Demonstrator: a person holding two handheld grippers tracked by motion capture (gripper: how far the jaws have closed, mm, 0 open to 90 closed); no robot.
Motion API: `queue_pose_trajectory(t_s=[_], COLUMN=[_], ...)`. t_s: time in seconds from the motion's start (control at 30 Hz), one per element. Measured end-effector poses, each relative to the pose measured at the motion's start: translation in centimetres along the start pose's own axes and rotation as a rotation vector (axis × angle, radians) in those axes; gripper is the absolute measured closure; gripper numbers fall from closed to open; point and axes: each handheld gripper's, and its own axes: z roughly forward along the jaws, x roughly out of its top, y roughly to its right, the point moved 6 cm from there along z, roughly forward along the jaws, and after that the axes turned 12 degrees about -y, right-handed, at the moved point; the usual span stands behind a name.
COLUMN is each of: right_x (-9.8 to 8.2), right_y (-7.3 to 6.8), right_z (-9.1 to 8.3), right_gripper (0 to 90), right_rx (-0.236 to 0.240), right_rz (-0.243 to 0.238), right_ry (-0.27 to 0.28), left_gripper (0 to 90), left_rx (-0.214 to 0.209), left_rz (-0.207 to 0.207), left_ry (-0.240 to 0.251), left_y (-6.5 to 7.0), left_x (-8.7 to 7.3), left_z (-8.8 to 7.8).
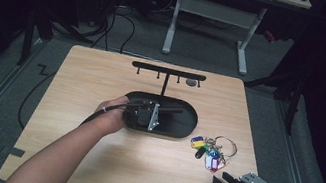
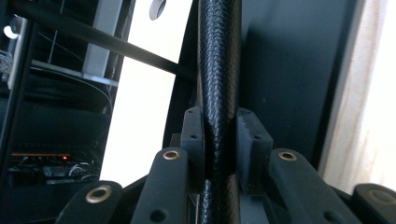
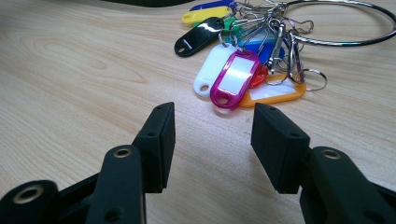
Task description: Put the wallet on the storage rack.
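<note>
From above, a black T-shaped metal key rack (image 1: 168, 72) stood on its oval base on the wooden table (image 1: 103, 76). The left gripper (image 2: 219, 140) had clamped its textured, rigid post. The right gripper (image 3: 212, 140), jaws apart, faced a light, jangly bunch of coloured plastic key tags (image 3: 238, 70) beside the base; the large steel ring (image 3: 345, 23) looked the best hold.

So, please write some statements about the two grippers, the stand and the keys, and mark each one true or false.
1. The left gripper is shut on the stand's post. True.
2. The right gripper holds the key tags. False: its jaws are open, short of them.
3. The key tags lie inside the stand's black tray. False: they lie on the table beside it.
4. A metal ring joins the tags. True.
</note>
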Motion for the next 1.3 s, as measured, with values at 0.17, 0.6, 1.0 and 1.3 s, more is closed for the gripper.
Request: queue_pose_trajectory(t_s=[0.17,0.6,1.0,1.3], right_x=[0.1,0.1,0.1,0.2], right_y=[0.0,-0.1,-0.2,-0.2], right_z=[0.2,0.5,0.5,0.4], right_gripper=[50.2,50.1,50.1,50.1], right_rx=[0.004,0.013,0.015,0.014], right_rz=[0.003,-0.004,-0.001,-0.002], right_ry=[-0.005,-0.01,-0.01,-0.005], left_gripper=[75.7,75.5,74.3,69.3], left_rx=[0.014,0.061,0.037,-0.064], left_rz=[0.011,0.034,0.041,-0.006], left_ry=[0.002,-0.008,-0.022,-0.033], left_y=[-0.2,0.0,0.1,1.0], left_x=[0.2,0.4,0.2,0.4], left_z=[0.8,3.0,3.6,3.5])
